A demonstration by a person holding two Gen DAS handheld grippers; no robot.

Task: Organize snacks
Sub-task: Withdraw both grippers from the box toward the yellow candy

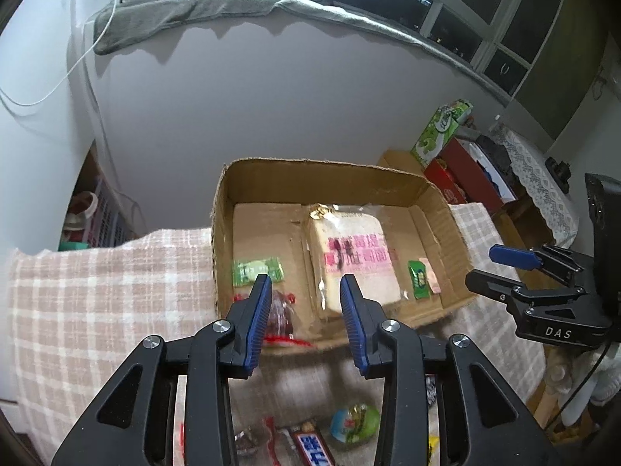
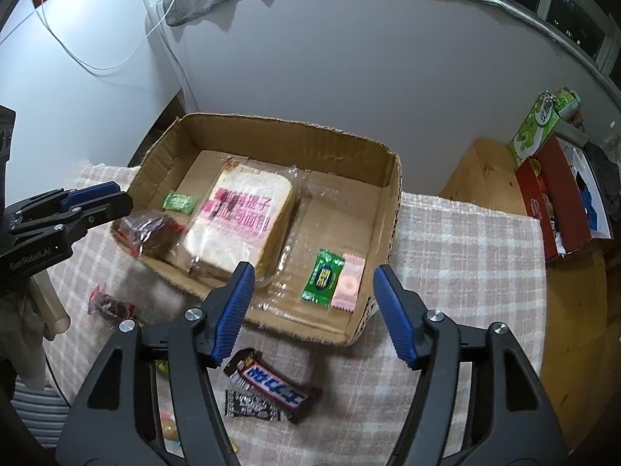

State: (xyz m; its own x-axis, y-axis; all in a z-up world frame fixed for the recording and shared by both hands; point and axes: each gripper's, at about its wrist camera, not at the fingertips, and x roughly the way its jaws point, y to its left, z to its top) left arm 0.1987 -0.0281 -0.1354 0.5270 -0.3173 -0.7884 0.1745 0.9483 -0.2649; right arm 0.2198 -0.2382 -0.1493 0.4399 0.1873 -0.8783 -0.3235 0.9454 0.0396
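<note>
An open cardboard box (image 1: 434, 202) (image 2: 287, 136) on the checked tablecloth holds a bagged bread slice (image 1: 357, 256) (image 2: 240, 221), a green candy (image 1: 256, 270) (image 2: 180, 202), a dark red packet (image 1: 279, 314) (image 2: 149, 233), a second green candy (image 2: 323, 276) and a pink packet (image 2: 349, 285). My left gripper (image 1: 306, 287) is open and empty, hovering over the box's near edge. My right gripper (image 2: 312, 275) is open and empty, just in front of the box. A Snickers bar (image 2: 271, 384) (image 1: 312, 448) lies on the cloth below it.
Loose snacks lie on the cloth in front of the box: a black packet (image 2: 252, 406), a dark red packet (image 2: 110, 305), a green-blue egg-shaped sweet (image 1: 355, 423). A red box (image 2: 559, 209) and a green carton (image 2: 539, 128) stand at the right, beyond the table edge.
</note>
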